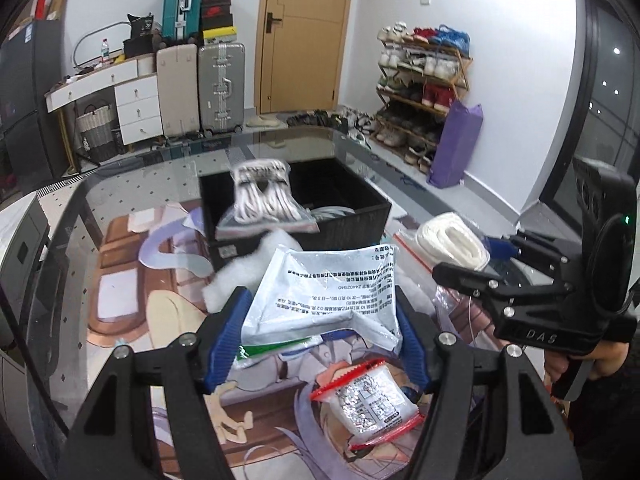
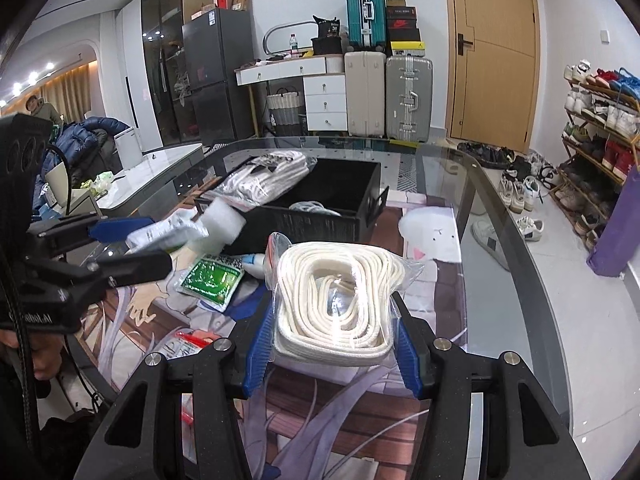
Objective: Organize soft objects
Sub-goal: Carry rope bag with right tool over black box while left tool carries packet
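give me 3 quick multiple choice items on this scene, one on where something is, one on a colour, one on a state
1. Where does the bag of grey-white cords lie?
A. on the rim of the black box
B. on the floor
C. on the shoe rack

2. What colour are the pads on the right tongs?
A. red
B. blue
C. yellow

3. What are the left tongs doing?
A. hanging open over nothing
B. gripping a silver printed pouch
C. holding a shoe

Key: 1 A, the bag leans across the box edge; 2 B, blue ribbed pads flank the bagged white rope; 3 B, the pouch sits pinched between the pads.
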`<state>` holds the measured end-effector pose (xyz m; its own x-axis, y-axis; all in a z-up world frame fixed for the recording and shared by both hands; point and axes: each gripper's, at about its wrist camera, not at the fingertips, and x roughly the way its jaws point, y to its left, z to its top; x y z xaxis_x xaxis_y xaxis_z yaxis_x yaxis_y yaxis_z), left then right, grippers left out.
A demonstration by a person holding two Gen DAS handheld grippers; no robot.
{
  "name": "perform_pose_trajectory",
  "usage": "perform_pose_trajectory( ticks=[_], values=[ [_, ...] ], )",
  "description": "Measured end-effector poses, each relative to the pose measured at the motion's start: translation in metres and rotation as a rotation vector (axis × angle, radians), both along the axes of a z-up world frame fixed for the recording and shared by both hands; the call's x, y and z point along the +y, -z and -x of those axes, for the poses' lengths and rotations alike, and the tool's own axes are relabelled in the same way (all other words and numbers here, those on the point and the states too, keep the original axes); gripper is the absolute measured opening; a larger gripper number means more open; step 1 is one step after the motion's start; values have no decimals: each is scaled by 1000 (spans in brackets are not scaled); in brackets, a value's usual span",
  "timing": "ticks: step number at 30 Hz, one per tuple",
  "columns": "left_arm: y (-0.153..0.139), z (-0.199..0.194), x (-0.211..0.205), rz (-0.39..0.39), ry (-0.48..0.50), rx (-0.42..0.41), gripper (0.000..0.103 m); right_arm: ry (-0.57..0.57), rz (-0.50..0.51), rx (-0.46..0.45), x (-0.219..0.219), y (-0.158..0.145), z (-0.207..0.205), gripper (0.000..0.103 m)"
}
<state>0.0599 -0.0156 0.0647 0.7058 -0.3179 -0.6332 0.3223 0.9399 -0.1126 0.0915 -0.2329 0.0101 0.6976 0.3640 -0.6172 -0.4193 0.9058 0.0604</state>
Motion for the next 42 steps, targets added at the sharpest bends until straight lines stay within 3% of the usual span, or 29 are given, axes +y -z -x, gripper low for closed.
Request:
perform_pose_trajectory(
  ticks=[10,22,30,42],
  values=[
    [-18,-16,21,11,-68,-49,67,-13,-1,-35,11,-19,-4,54],
    [-20,-71,22,-63,-134,-76,68,-22,40,-53,26,-34,-48,54],
    [-9,-112,12,-102,-112,-47,68,-24,84,-41,37,-29,-85,54],
    [22,-134,-6,-156,-62,59,67,-25,121,-36,49,-16,-122,54]
  ],
)
